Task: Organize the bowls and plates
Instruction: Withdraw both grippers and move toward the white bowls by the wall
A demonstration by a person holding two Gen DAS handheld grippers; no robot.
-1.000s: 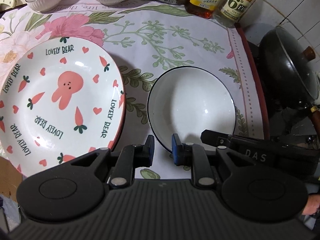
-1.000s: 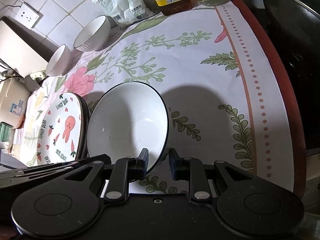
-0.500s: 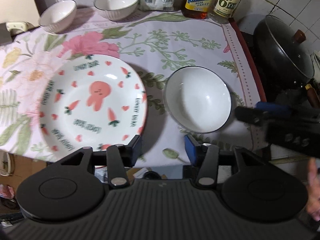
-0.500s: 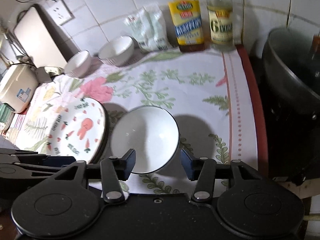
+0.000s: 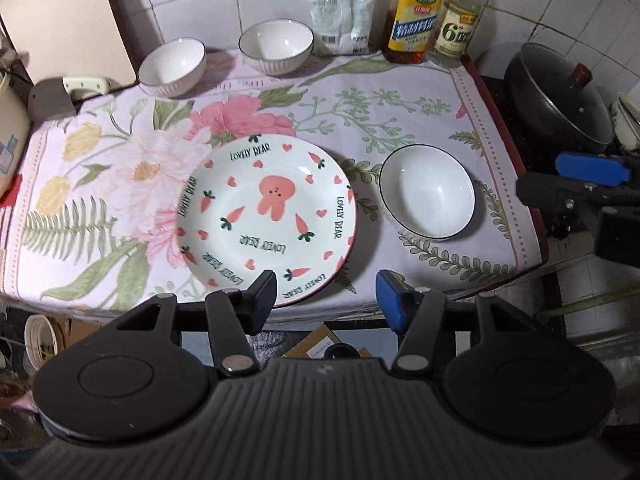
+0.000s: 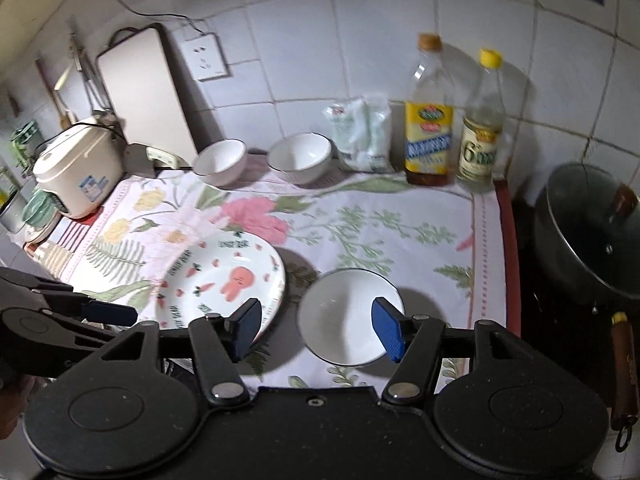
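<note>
**Both grippers free, one bowl nearest the right hand**

Plainly, neither tool has hold of anything. The left gripper hangs off the near edge of the counter with its jaws spread wide and nothing between them; the right gripper is just as wide apart and just as empty.

What the coming move likely turns on is where the near bowl lies. Seen from the right wrist, this bowl sits straight ahead and below, its rim showing in the gap between the fingers — so the right hand is the nearer one. From the left wrist it lies ahead and off to the right, well apart from that tool. It is round, so it has no long axis to line up with; any part of the rim would serve. It stands upright, mouth up, just beside the rabbit plate but not touching it. That plate lies directly ahead of the left gripper, its near rim close to the left finger.

Two more bowls — a small bowl and a ribbed bowl — stand at the back by the tiled wall, well apart from both hands. I judge these still need gathering.

Everything rests on a flowered cloth over the counter. Behind stand two bottles and a white bag; a lidded wok sits to the right.
</note>
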